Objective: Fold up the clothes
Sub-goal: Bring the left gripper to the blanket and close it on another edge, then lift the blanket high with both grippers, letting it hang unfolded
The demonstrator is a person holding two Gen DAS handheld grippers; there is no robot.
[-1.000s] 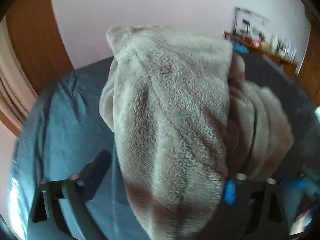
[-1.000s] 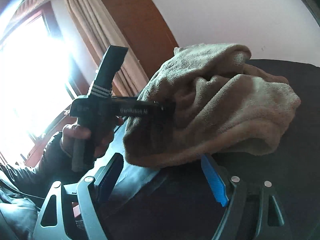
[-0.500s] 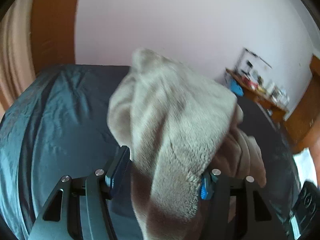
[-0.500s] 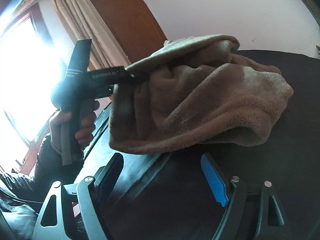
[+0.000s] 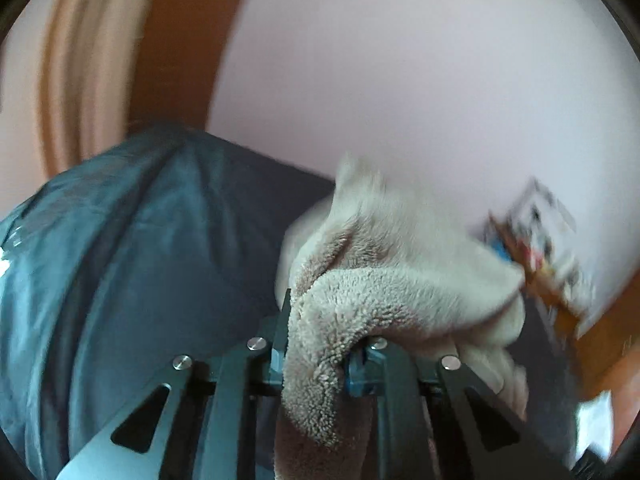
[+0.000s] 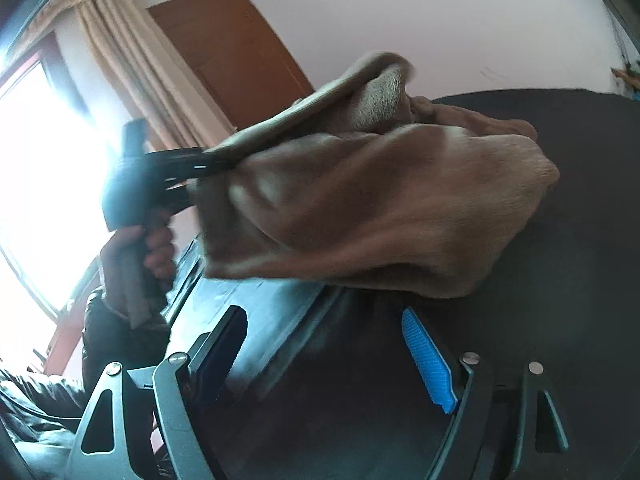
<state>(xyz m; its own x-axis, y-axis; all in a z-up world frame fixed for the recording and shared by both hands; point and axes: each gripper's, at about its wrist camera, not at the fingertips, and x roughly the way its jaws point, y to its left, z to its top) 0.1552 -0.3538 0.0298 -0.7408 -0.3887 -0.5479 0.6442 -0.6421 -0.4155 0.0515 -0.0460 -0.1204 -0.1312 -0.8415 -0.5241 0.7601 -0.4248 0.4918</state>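
- Left gripper (image 5: 316,354): jaws were closing, with a fold of the beige fleece garment (image 5: 384,280) between them and the pads already pressing it.
- Right gripper (image 6: 336,356): jaws stood wide, nothing between them, hovering over the bed just beside the garment's low edge.
- Garment was bunched, one end lifted by the left gripper, the rest sagging onto the dark blue bedsheet (image 5: 132,248).
- Risk: the bite looked like a thick roll rather than a clean hem, so plush pile could slip or drag extra layers along.
- Room: bare sheet to the left in the left wrist view; cluttered shelf (image 5: 544,248) far right; curtain (image 6: 132,60) and window beyond the bed edge.
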